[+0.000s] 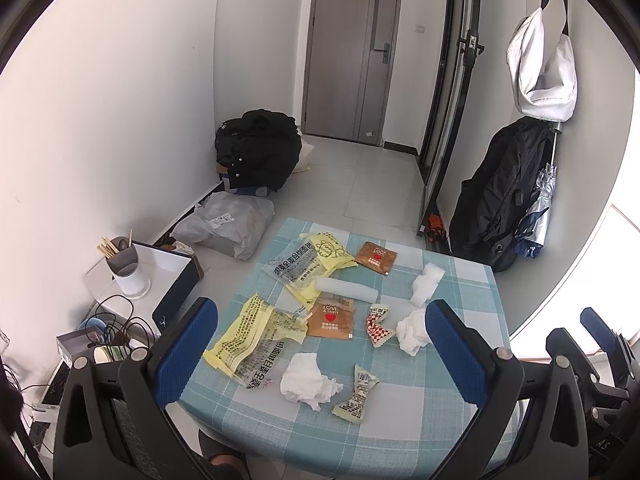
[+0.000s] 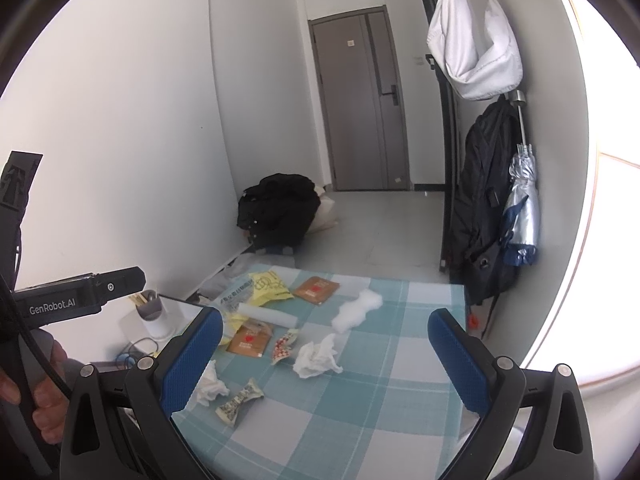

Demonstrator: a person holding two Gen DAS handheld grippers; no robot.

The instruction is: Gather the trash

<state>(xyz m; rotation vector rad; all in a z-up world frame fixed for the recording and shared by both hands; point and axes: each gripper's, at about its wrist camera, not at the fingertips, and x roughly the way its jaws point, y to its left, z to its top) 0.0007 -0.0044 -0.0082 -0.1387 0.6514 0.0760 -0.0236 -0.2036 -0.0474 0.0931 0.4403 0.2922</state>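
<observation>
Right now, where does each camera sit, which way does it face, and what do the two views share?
Left wrist: on the left gripper, looking over the checked table toward the grey door; its open blue fingers frame the litter, with the right gripper at the lower right.
Right wrist: on the right gripper, facing likewise; open fingers, the left device and hand at left.
Shared: table, crumpled tissue, door.

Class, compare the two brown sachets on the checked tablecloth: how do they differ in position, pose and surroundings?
The near brown sachet lies mid-table, close to the tools; the far brown sachet lies toward the table's back edge. The near one sits roughly square to the view; the far one is turned at an angle. The near one touches the clear-and-yellow wrapper; the far one lies apart, beside another yellow wrapper. Both are flat, brown, with a red heart mark.
</observation>
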